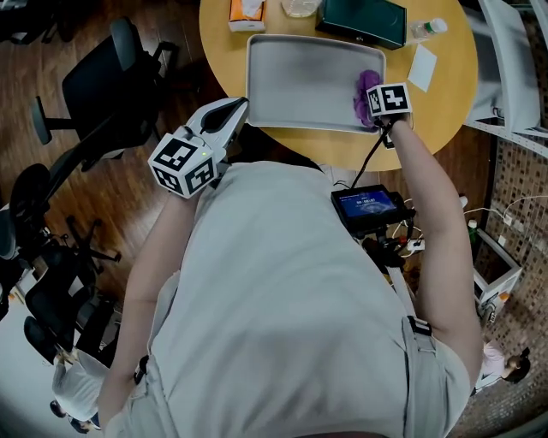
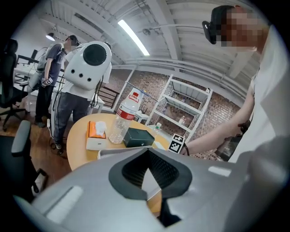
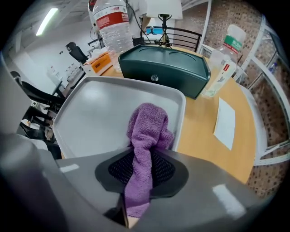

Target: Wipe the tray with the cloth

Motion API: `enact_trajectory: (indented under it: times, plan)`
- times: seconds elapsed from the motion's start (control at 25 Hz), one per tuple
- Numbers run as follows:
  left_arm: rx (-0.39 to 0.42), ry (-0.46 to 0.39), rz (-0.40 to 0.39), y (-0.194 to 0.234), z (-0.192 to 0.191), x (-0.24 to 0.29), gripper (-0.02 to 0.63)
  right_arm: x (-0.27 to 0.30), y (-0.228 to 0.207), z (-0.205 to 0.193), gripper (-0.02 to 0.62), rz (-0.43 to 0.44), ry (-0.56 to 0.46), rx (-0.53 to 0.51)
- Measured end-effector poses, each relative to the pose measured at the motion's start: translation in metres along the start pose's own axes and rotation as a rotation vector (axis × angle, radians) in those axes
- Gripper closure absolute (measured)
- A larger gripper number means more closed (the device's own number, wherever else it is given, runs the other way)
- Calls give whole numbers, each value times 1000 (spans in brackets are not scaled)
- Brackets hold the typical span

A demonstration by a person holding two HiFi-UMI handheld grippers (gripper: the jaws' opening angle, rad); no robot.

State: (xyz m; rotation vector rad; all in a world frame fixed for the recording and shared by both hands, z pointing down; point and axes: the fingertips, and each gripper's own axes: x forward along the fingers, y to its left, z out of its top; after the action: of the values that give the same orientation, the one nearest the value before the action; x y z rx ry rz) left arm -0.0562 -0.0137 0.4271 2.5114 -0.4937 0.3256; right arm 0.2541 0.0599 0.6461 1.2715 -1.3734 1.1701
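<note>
Head view: the grey tray (image 1: 308, 81) is sitting on the round wooden counter (image 1: 445, 94), and the only thing in it is the purple cloth (image 1: 366, 90), bunched at its right end. The right hand-held gripper (image 1: 374, 109) is pointing straight down onto the cloth, while the left hand-held gripper (image 1: 242, 104) is hovering by the tray's near-left corner. Behind the tray, a tissue box (image 1: 246, 14) with a tissue poking out, a shut green box (image 1: 361, 20) and a bottle (image 1: 425, 30) are lining up. Left gripper view: it's released, jaws a little apart with nothing pinched, just the tray's edge and the counter showing through the gap. Right gripper view: it's clenching the cloth, which is running up between the pads and flopping onto the tray floor just inside the right rim.
</note>
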Motion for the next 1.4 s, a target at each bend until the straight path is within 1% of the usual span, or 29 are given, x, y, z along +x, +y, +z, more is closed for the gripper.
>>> enact_trajectory:
  times: [0.12,0.28,0.48,0.64,0.72,0.88,1.04,1.2,1.32,1.4]
  plan:
    - [-19,-5,20,9,-8,-12,606,3,24,1,518,36,1,-1]
    - [-33,-15,40,15,-10,-20,606,5,61,7,517,125,0,-24]
    - [-39,-22,60,24,-10,-38,606,7,123,28,518,235,-24,-131]
    - [-43,-29,83,43,-14,-62,606,15,191,48,518,320,-40,-216]
    - [-49,-35,94,55,-17,-75,606,21,224,55,518,344,-32,-259]
    - [-59,-45,108,70,-19,-92,606,26,268,61,517,345,-2,-347]
    - [-71,-50,114,80,-21,-108,606,27,300,56,517,356,13,-376]
    - [-71,-39,97,84,-22,-113,606,26,308,50,517,339,1,-402]
    - [-51,-30,57,77,-16,-105,606,24,302,40,517,304,-6,-477]
    - [-34,-24,28,71,-10,-97,606,23,291,34,517,272,-16,-517]
